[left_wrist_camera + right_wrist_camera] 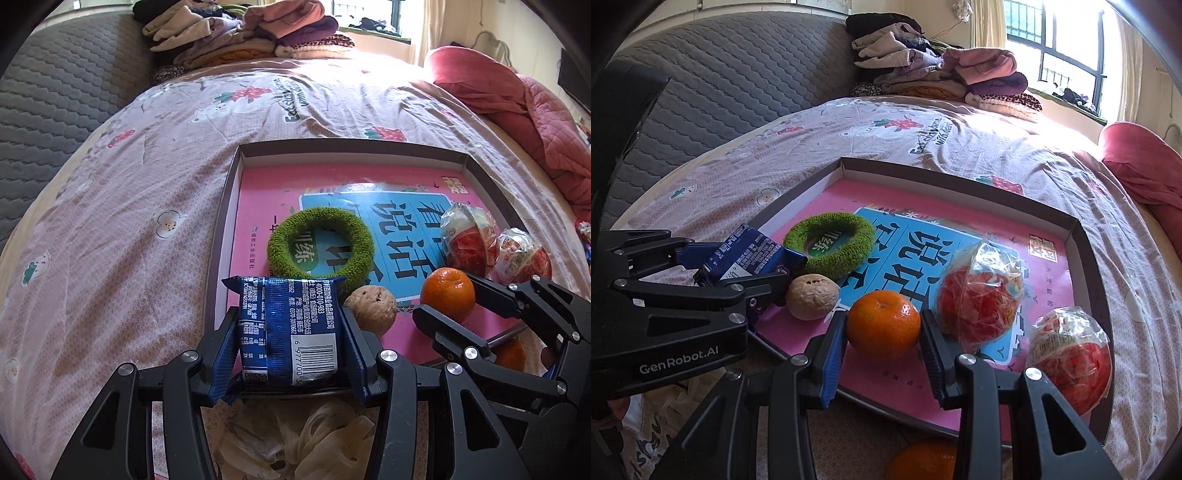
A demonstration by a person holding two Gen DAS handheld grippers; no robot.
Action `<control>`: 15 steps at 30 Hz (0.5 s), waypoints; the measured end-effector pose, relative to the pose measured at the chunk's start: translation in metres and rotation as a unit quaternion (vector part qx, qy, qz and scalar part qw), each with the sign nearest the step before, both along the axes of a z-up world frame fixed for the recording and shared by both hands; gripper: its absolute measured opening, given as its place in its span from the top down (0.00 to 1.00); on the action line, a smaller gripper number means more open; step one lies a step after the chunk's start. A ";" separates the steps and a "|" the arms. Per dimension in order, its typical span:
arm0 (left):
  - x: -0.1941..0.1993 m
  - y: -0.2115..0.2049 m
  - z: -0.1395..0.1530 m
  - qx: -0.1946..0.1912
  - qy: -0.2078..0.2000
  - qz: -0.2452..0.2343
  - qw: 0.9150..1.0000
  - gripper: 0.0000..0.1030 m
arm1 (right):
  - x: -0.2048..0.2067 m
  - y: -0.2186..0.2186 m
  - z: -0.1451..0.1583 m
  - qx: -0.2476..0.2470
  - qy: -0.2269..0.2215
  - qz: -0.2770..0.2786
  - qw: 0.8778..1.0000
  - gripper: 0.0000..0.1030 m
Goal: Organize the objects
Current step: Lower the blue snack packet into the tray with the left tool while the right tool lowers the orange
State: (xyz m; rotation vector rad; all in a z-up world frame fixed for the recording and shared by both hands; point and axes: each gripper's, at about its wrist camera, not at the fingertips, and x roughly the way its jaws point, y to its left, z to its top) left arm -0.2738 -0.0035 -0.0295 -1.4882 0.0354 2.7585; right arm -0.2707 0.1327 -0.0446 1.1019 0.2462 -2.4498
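A blue snack packet [288, 332] is clamped between the pads of my left gripper [288, 325], just over the near left corner of the shallow tray [229, 192]. My right gripper [883, 321] is shut on an orange [882, 325], low over the pink book [960, 406] that lines the tray. In the tray lie a green fuzzy ring [827, 247], a walnut [812, 295] and two red wrapped balls [979, 295] [1071, 354]. In the right wrist view, the left gripper [738, 262] shows at the left.
A second orange [923, 458] lies on the bed in front of the tray. White lacy fabric [295, 435] sits under my left gripper. Folded clothes [251, 33] are stacked at the bed's far end, a red quilt [517, 96] at the right, a grey padded headboard [55, 92] at the left.
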 end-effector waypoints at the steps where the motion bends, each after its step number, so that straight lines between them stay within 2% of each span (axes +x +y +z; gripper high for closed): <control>1: 0.000 0.000 0.000 0.002 -0.001 0.001 1.000 0.49 | 0.000 0.000 0.000 -0.001 -0.001 0.000 1.000 0.62; 15: 0.002 -0.002 -0.001 0.011 -0.013 0.002 1.000 0.48 | -0.003 0.001 0.002 0.001 -0.006 -0.009 1.000 0.62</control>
